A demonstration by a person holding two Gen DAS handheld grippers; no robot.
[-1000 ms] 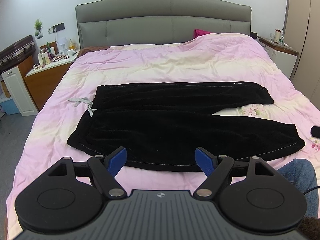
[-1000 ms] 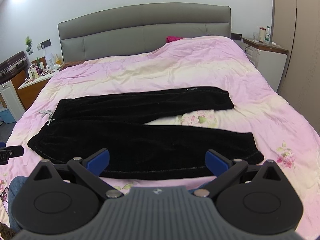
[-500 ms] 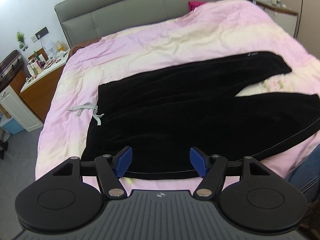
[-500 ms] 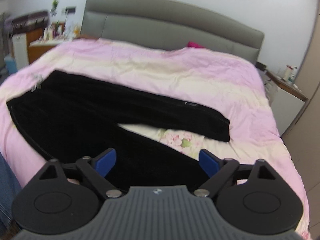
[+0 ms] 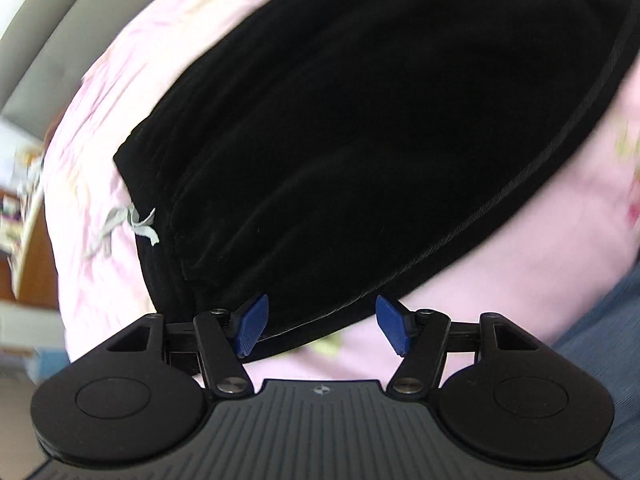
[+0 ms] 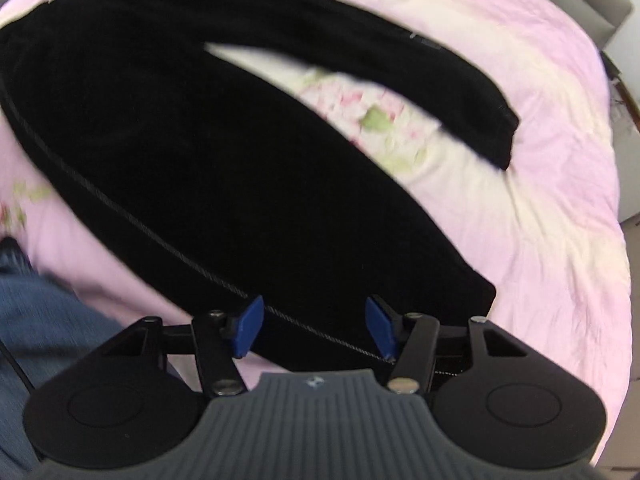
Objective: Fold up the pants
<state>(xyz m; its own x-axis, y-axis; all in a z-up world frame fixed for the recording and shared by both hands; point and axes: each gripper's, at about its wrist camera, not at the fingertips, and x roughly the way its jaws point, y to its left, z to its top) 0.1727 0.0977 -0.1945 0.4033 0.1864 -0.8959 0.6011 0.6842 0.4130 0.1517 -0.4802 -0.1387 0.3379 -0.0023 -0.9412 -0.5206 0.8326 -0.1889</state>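
Note:
Black velvet pants [image 5: 360,128] lie spread flat on the pink bedspread [image 5: 104,128], with a grey drawstring [image 5: 128,224] trailing from the waistband. My left gripper [image 5: 322,328] hovers close over the near waist corner. Its jaws are closing, the hem edge runs between the blue pads, and neither pad presses on it. In the right wrist view the near leg [image 6: 224,184] runs toward its cuff. My right gripper [image 6: 314,326] hangs over that cuff's stitched edge, jaws closing, with the cloth lying between the fingertips but not pinched. The far leg [image 6: 420,76] lies apart.
A person's jeans-clad leg [image 6: 36,312] stands against the bed's near edge, also seen as denim [image 5: 600,344] at the right. A grey headboard [image 5: 44,36] and a wooden nightstand [image 5: 28,248] lie at the left. Floor shows past the bed's right edge.
Both grippers have dropped from high above the bed to just over the pants' near edge and tilted steeply downward. Both pairs of jaws have narrowed, the right more than the left.

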